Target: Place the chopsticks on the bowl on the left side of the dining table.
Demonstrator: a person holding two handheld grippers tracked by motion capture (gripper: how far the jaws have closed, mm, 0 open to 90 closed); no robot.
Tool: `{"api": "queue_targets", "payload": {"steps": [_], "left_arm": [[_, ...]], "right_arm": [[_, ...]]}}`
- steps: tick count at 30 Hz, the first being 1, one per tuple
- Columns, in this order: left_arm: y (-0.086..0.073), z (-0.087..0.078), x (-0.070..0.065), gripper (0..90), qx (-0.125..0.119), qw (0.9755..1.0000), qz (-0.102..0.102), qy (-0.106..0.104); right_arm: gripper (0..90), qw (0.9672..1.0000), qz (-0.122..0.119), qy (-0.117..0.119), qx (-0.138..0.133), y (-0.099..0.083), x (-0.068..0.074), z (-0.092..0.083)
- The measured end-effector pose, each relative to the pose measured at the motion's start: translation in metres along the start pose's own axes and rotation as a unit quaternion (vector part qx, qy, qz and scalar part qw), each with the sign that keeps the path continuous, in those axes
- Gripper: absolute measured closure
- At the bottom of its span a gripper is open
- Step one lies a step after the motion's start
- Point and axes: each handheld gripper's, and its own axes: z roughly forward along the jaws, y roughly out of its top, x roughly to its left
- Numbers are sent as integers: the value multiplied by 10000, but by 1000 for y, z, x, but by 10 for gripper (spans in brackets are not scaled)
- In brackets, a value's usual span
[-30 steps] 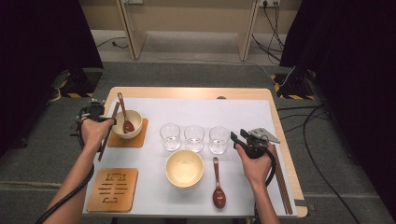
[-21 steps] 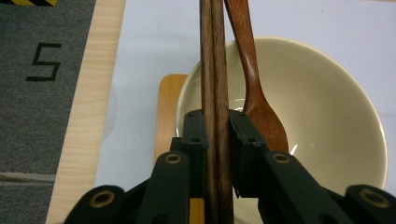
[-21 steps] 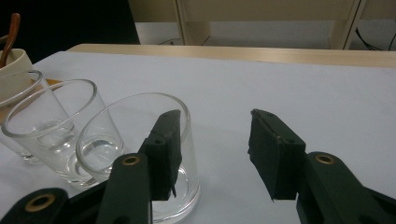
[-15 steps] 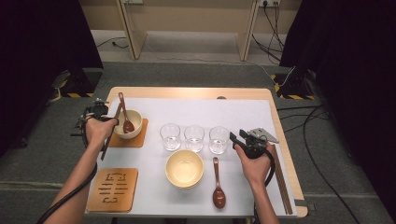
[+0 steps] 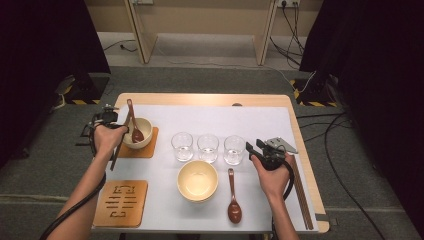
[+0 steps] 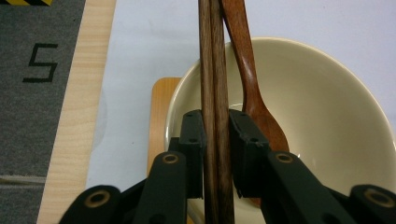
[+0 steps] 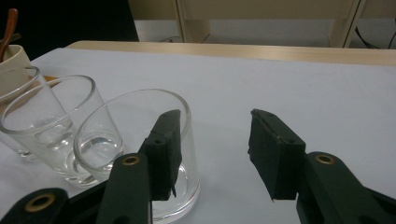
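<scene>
Left gripper [image 6: 215, 140] over far-left bowl [image 6: 327, 93], jaws just easing apart (pads beside chopsticks [image 6: 214, 70], contact unclear); spoon [image 6: 252, 84] rests in bowl. Right gripper [image 7: 212, 154] spread wide, nothing between, near rightmost glass [image 7: 135, 140].

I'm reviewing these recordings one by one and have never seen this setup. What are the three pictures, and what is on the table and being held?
A person holds a hand-operated claw in each hand. One camera looks down from above; one rides on each claw. The left claw is shut on a pair of wooden chopsticks over a cream bowl holding a brown spoon. The right claw is open, holding nothing, beside three glasses. The table also holds a second bowl, another spoon and two wooden coasters.
</scene>
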Motion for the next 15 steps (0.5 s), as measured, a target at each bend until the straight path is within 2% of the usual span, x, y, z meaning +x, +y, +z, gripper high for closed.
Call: {"api": "queue_targets", "payload": {"steps": [8,15], "left_arm": [[-3,-2,0,675,-69,9999,130,-79],[0,-13,-3,611,-252,9994,211,-135]], "right_arm": [[534,10000,10,-30,10,1,-1,-1],[533,9999,-10,-149,-78,5,-5,-8]]}}
